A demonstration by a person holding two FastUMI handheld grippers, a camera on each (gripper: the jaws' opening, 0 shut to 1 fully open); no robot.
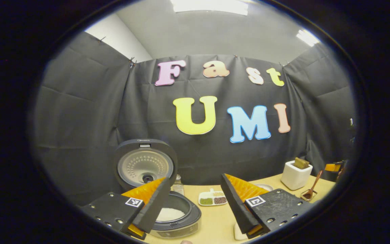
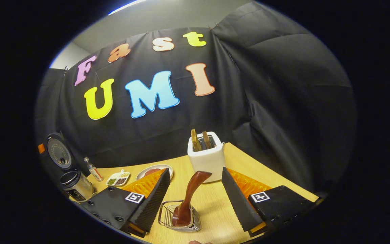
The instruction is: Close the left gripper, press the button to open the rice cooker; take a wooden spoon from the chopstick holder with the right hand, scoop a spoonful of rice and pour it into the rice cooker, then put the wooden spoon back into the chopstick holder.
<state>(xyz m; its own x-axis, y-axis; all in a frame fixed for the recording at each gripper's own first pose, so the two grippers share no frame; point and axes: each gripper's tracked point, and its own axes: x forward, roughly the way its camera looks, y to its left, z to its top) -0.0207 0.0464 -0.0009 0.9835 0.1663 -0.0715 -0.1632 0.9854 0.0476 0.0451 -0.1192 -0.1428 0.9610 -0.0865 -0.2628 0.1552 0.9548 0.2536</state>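
left gripper view looks past the left gripper point(image 1: 195, 203), whose fingers stand wide apart with nothing between them, held above the pale wooden table point(image 1: 215, 223). just beyond its left finger sits the round dark rice cooker point(image 1: 178, 217), its lid point(image 1: 145, 163) swung up and standing upright, white rice visible in the pot. a small clear bottle point(image 1: 178, 184) stands right behind the cooker. farther on, near the table's middle, lies a small white divided dish of green and dark grains point(image 1: 213, 198). toward the far right stands a white box-shaped toaster with brown slices point(image 1: 296, 174), and beside it a brown wooden spoon point(image 1: 313, 188) leans in a wire holder.

right gripper view shows the right gripper point(image 2: 195, 200) with its fingers spread open, empty. between them, close in, the wire chopstick holder point(image 2: 179, 217) rests on the table with the spoon standing in it, bowl down and handle tilted up to the right, touching neither finger. behind it stands the toaster, and to the left a white plate with something red on it point(image 2: 154, 171), the divided dish, the bottle and the open cooker at the far left edge.
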